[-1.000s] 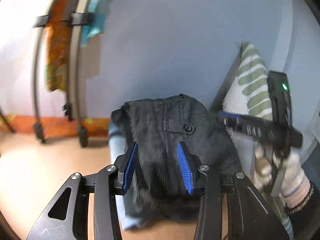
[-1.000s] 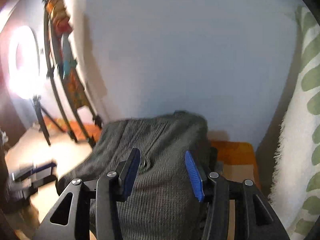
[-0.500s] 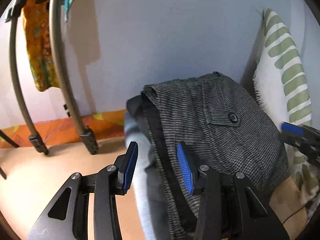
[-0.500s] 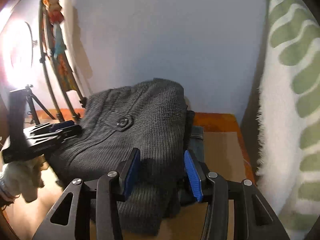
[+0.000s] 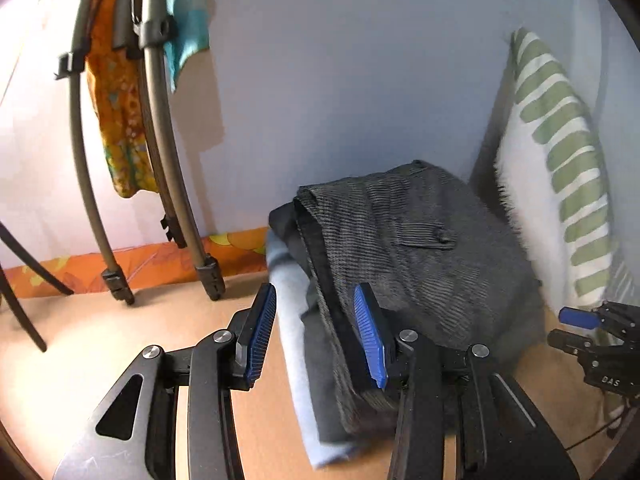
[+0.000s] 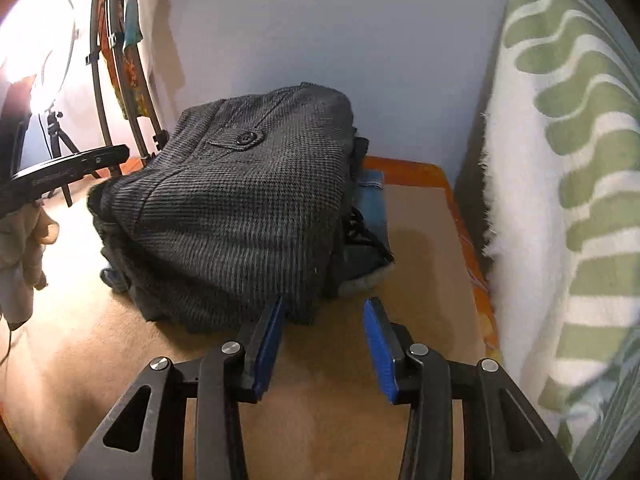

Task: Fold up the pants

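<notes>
Folded dark grey checked pants (image 5: pixel 416 256) with a buttoned pocket flap lie on top of a stack of folded clothes, over a pale blue garment (image 5: pixel 296 344). They also show in the right wrist view (image 6: pixel 248 200). My left gripper (image 5: pixel 316 336) is open and empty at the stack's near left edge. My right gripper (image 6: pixel 324 344) is open and empty, just short of the stack's near edge. The right gripper's tip (image 5: pixel 580 320) shows at the right in the left wrist view.
The stack sits on a tan surface (image 6: pixel 320 420) against a pale blue wall. A white pillow with green stripes (image 6: pixel 560 160) stands at the right. A dark metal rack (image 5: pixel 160 160) with orange and teal cloth stands at the left. A bright ring lamp on a tripod (image 6: pixel 36 64) is far left.
Both grippers have pulled back from the folded pants, which now rest on the stack. The right gripper's jaws no longer overlap the fabric.
</notes>
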`<control>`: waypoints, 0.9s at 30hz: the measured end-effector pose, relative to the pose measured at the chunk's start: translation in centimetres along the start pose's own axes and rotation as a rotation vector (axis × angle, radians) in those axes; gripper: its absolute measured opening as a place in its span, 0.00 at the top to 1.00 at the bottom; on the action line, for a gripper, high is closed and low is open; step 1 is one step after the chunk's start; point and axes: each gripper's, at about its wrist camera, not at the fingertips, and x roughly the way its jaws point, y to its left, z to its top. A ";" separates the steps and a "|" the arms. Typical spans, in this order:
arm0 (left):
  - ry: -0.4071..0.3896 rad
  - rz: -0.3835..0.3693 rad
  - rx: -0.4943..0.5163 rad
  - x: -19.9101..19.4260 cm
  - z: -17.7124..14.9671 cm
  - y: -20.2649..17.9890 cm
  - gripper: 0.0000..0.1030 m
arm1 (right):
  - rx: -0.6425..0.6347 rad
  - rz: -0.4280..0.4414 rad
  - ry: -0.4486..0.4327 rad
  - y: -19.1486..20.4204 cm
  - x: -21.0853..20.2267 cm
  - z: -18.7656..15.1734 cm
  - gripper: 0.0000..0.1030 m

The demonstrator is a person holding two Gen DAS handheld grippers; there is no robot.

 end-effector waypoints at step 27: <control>-0.044 -0.196 0.063 -17.4 -5.9 -3.2 0.31 | 0.085 -0.106 -0.173 11.1 -16.9 -4.5 0.19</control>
